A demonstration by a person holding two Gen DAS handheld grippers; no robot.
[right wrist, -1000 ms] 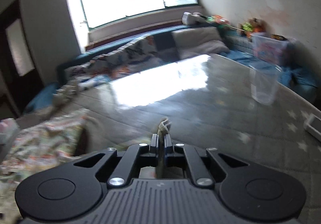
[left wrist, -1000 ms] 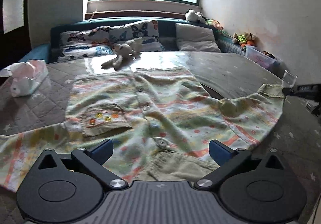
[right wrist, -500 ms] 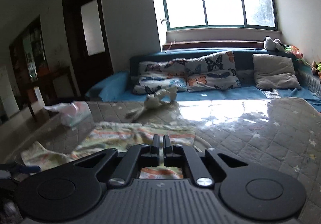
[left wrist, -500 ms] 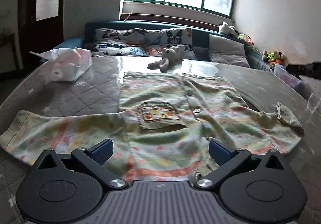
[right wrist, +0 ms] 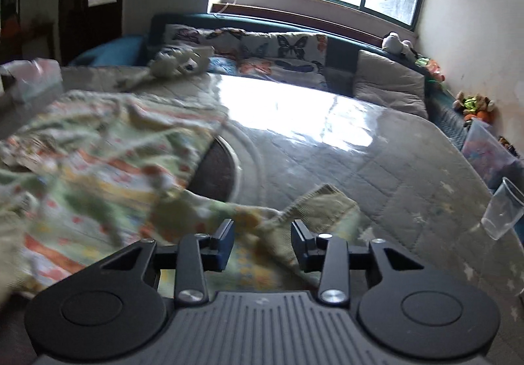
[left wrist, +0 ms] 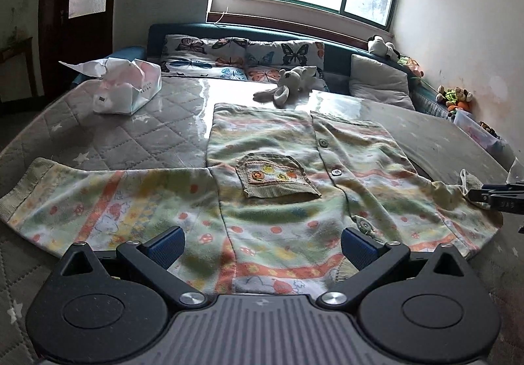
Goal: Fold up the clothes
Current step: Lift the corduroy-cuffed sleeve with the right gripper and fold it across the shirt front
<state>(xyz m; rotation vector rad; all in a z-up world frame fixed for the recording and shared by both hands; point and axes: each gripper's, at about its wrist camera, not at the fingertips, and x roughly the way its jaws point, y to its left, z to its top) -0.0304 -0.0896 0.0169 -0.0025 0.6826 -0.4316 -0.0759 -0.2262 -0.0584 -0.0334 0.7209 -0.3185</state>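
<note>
Pastel patterned cardigan (left wrist: 278, 194) lies spread across the quilted counter (left wrist: 137, 132). Left gripper (left wrist: 262, 242) gapes, empty. Right gripper (right wrist: 262, 239), jaws just parting, apparently released the sleeve cuff (right wrist: 324, 204). One cup (right wrist: 502, 212).

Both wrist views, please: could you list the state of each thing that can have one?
Shirt: spread flat, buttoned, sleeves out, unfolded.
Right sleeve cuff: released, lying crumpled.
Left gripper: open, empty.
Right gripper: jaws just opened, over cuff.
Plastic cup: upright, looks empty.
Tissue pack: open.
</note>
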